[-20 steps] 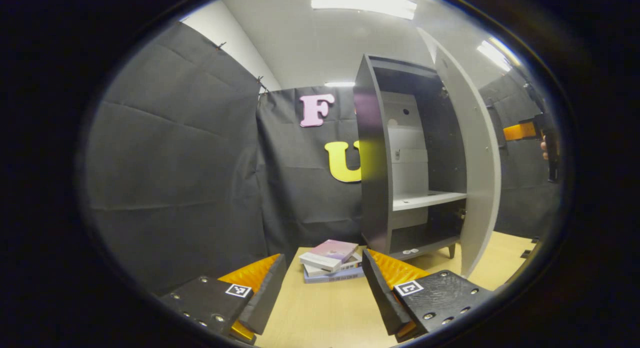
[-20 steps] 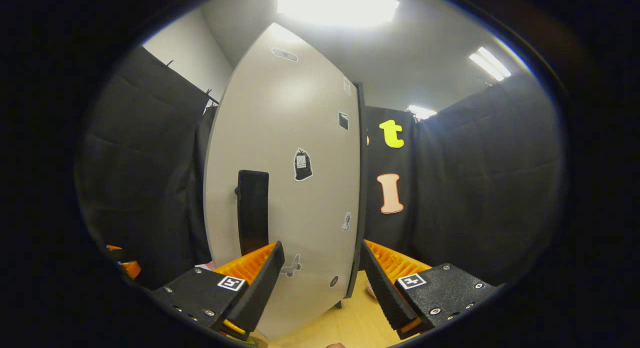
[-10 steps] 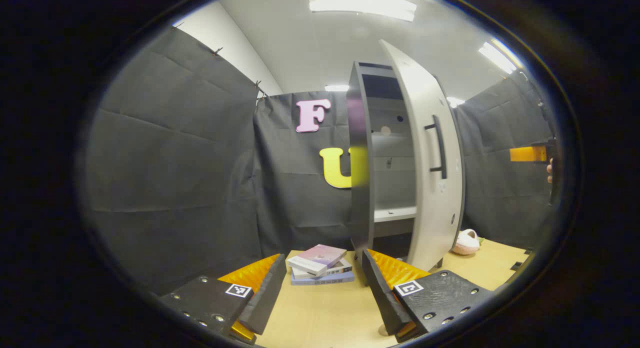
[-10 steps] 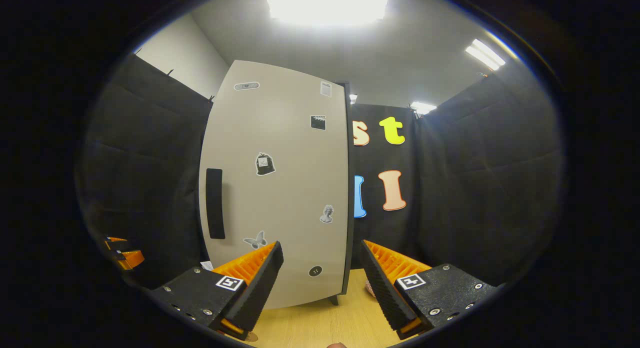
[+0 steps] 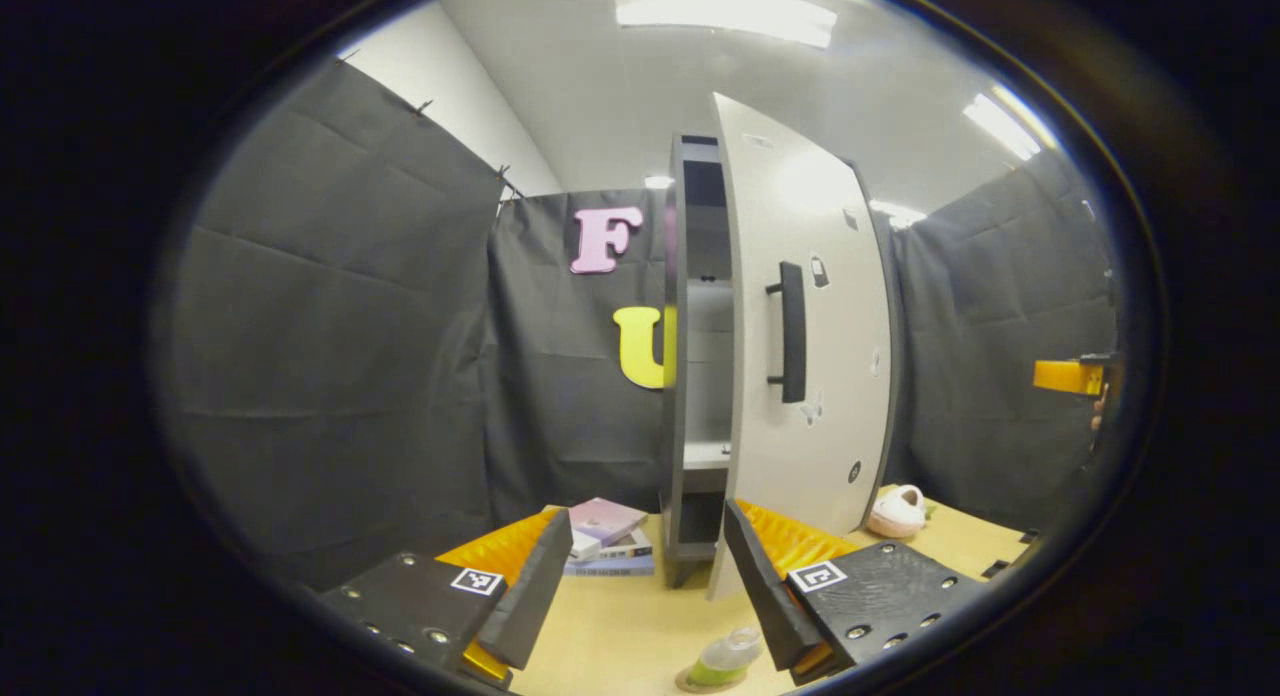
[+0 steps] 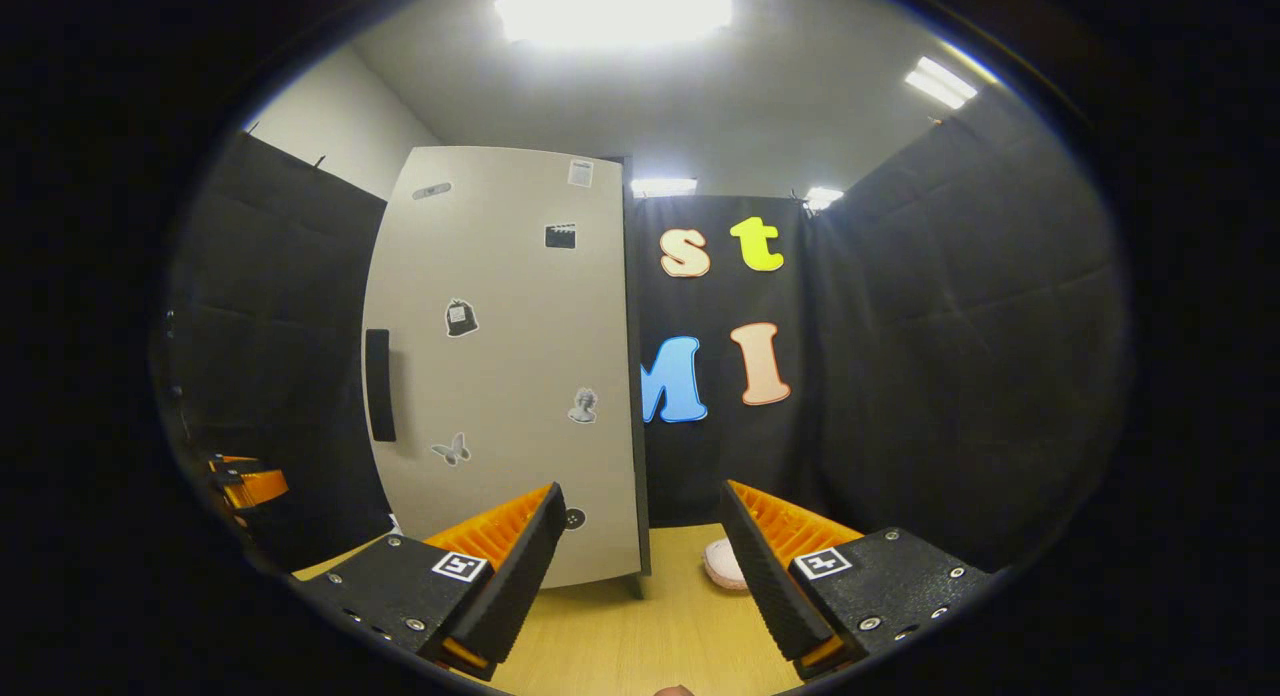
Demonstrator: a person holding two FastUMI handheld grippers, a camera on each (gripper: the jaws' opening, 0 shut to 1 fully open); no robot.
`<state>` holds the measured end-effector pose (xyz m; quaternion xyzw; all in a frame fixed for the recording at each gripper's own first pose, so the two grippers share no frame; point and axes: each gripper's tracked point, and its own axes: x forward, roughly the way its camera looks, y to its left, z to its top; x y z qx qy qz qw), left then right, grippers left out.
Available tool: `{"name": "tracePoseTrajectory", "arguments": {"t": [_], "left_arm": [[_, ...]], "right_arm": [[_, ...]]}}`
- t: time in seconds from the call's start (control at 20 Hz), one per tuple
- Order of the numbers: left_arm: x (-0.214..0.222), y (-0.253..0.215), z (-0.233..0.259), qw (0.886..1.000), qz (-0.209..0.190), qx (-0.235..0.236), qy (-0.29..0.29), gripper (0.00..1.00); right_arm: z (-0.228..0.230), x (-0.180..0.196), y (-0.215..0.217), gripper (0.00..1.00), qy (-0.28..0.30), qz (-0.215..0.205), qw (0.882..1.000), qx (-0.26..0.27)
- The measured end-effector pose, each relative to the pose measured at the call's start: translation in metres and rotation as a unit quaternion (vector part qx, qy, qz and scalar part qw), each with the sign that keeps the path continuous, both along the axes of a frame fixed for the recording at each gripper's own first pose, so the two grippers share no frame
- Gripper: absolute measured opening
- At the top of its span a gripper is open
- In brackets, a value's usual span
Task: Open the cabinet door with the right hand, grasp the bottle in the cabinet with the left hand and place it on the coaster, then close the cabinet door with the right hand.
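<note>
My left hand-held gripper point(image 5: 640, 576) is spread wide and empty above the pale wood-grain tabletop point(image 5: 620, 631); its ridged pads touch nothing, and the clear bottle point(image 5: 722, 658) with greenish contents sits on the round coaster point(image 5: 690, 686) just below its right finger. My right hand-held gripper point(image 6: 640, 566) is likewise agape, holding nothing, short of the cabinet door point(image 6: 500, 376). That flat, matte grey door, sticker-dotted with a black bar handle point(image 5: 792, 331), stands slightly ajar on the dark cabinet point(image 5: 680, 376), beside stacked books point(image 5: 605, 546).
</note>
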<state>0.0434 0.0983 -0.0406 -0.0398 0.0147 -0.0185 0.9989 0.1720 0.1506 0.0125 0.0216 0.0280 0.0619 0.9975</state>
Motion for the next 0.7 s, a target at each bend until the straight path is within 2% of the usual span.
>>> {"name": "tracePoseTrajectory", "arguments": {"t": [0.05, 0.15, 0.3, 0.65, 0.7], "left_arm": [[0.001, 0.000, 0.001, 1.000, 0.001, 0.000, -0.001, 0.92], [0.002, -0.002, 0.003, 1.000, 0.002, 0.001, -0.005, 0.83], [0.002, -0.002, 0.004, 1.000, 0.002, 0.005, -0.008, 0.92], [0.004, -0.010, 0.007, 1.000, -0.009, 0.005, -0.014, 0.87], [0.003, -0.010, 0.007, 1.000, -0.011, 0.006, -0.013, 0.92]], "right_arm": [[-0.004, 0.000, -0.006, 0.95, 0.002, -0.002, 1.000, -0.002], [-0.009, -0.001, -0.014, 0.94, 0.003, 0.000, 1.000, 0.000], [-0.012, -0.001, -0.024, 0.95, 0.001, 0.002, 1.000, 0.004], [-0.016, -0.006, -0.029, 0.95, 0.000, -0.006, 1.000, 0.010], [-0.016, -0.006, -0.028, 0.95, 0.000, -0.005, 1.000, 0.011]]}}
